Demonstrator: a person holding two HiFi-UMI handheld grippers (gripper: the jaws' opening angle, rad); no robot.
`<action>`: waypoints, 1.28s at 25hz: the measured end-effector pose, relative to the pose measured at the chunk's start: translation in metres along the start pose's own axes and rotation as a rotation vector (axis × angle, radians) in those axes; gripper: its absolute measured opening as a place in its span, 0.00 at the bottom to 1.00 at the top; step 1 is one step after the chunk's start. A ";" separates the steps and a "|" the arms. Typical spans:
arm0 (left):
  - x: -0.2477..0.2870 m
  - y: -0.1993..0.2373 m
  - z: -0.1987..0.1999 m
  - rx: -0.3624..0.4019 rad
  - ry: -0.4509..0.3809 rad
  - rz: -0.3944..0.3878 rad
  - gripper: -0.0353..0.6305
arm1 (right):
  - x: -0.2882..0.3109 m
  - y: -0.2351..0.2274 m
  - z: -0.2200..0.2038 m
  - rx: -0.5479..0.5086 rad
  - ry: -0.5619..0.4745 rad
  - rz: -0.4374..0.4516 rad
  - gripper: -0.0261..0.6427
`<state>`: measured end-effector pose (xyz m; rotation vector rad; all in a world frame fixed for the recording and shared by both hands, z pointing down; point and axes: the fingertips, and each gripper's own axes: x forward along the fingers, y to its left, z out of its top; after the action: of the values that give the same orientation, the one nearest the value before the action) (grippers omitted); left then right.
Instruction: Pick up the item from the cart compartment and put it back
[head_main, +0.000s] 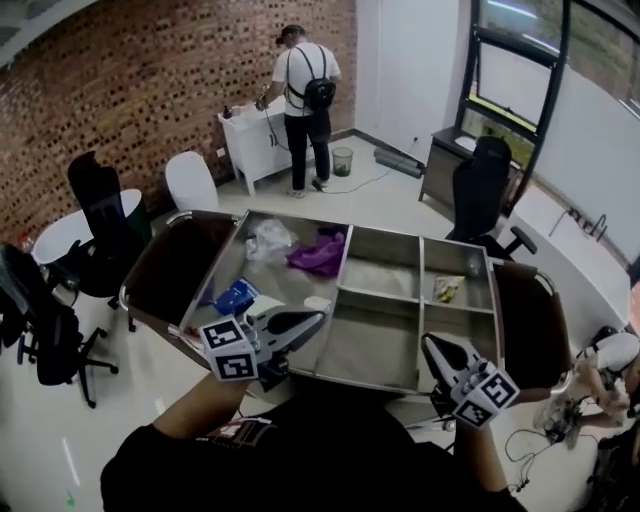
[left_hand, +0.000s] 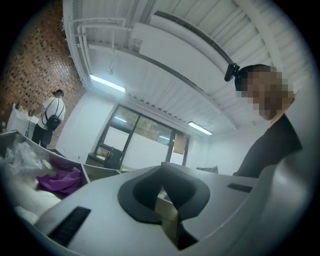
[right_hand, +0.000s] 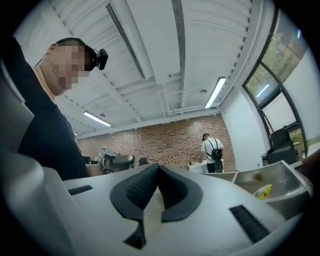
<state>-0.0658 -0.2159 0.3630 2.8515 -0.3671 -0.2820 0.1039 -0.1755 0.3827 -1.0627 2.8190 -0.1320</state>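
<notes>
While left tool (head_main: 316, 319) and right tool (head_main: 429, 343) are held shut, empty, pickup is judged pending; opening over cart (head_main: 372, 352) is required.

A crumpled purple cloth (head_main: 320, 254), a clear bag (head_main: 268, 238) and a blue packet (head_main: 236, 296) are being held in the left compartment of the steel cart (head_main: 365, 350), and a yellow packet (head_main: 446, 289) in its far-right one.

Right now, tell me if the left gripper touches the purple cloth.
Apart: head view shows the left gripper short of the purple cloth, a plain gap between them.
</notes>
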 end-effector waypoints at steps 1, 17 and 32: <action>-0.008 0.002 -0.001 0.003 -0.006 0.009 0.05 | 0.008 0.001 -0.003 0.002 0.014 0.003 0.02; -0.031 0.001 -0.004 0.000 -0.064 0.018 0.05 | 0.013 0.003 -0.008 -0.034 0.086 -0.031 0.02; -0.032 0.005 -0.013 -0.004 -0.026 0.020 0.05 | 0.013 0.004 -0.010 -0.040 0.088 -0.028 0.02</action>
<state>-0.0947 -0.2090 0.3818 2.8409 -0.3993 -0.3164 0.0895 -0.1806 0.3913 -1.1326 2.8967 -0.1288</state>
